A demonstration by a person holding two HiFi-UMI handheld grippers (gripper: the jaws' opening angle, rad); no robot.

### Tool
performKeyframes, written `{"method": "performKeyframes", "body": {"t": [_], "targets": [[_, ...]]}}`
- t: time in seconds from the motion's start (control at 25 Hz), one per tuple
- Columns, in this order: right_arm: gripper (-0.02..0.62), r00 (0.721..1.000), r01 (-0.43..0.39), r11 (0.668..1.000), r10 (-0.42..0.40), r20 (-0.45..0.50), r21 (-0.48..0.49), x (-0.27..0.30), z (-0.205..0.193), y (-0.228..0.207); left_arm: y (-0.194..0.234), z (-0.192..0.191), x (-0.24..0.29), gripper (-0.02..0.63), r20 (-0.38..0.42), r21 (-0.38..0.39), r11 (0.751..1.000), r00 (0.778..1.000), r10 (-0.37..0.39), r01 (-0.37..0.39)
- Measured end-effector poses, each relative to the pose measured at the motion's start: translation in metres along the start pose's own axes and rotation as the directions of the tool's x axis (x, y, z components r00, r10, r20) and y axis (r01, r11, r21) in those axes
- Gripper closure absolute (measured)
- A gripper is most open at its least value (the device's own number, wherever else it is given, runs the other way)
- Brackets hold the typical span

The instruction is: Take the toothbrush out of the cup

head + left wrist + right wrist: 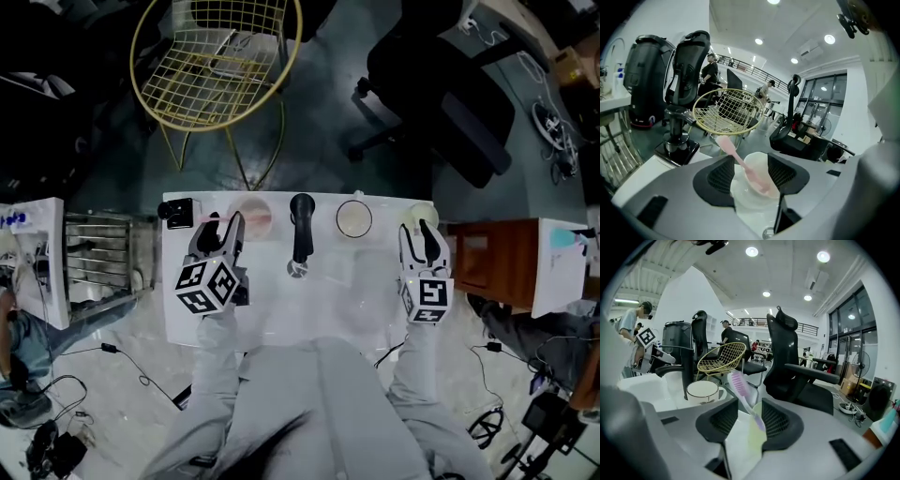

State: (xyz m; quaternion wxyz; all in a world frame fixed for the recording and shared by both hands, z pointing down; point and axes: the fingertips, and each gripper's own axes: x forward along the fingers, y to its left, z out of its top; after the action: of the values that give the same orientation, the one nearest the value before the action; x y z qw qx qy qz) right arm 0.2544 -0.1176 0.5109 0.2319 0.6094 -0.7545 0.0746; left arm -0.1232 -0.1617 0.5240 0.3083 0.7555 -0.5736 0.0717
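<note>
On the white table [281, 319] my left gripper [225, 225] [751, 173] stands open around a pale pink cup [251, 217] [750, 199]. A pink toothbrush [740, 161] leans in that cup, its head up and to the left. My right gripper [420, 230] [750, 420] is at a pale green cup [422, 212] [757, 439]. This cup fills the gap between the pads and lies against them. A purple toothbrush [740, 385] sticks up out of it between the jaws, touching neither pad.
A white mug [354, 218] [702, 391] stands between the two cups, next to a tall black stand [302, 230]. A small black device [175, 211] sits at the table's back left corner. Beyond the table are a yellow wire chair [216, 56] and a black office chair [441, 94]. A wooden cabinet [492, 258] adjoins on the right.
</note>
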Motion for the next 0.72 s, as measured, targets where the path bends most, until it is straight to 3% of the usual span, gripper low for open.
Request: {"method": "performKeyframes", "body": {"t": [0.16,0.36,0.72], "targets": [[0.496,1.0,0.025,0.999,-0.025,0.016,-0.032,0.0,0.004,0.0,0.002,0.002,-0.003,0.399,0.021,-0.013,1.0,1.0,0.007,-0.007],[0.535,0.999,0.038,0.997,-0.036,0.036,-0.061,0.001,0.012,0.0,-0.001,0.005,-0.005,0.52,0.039,-0.005,1.0,0.999,0.008,-0.008],[0.56,0.995,0.075,0.994,-0.069,0.072,-0.08,-0.009,0.028,-0.004,-0.016,0.016,-0.012,0.565,0.086,-0.008,0.998,0.994,-0.06,0.061]]}}
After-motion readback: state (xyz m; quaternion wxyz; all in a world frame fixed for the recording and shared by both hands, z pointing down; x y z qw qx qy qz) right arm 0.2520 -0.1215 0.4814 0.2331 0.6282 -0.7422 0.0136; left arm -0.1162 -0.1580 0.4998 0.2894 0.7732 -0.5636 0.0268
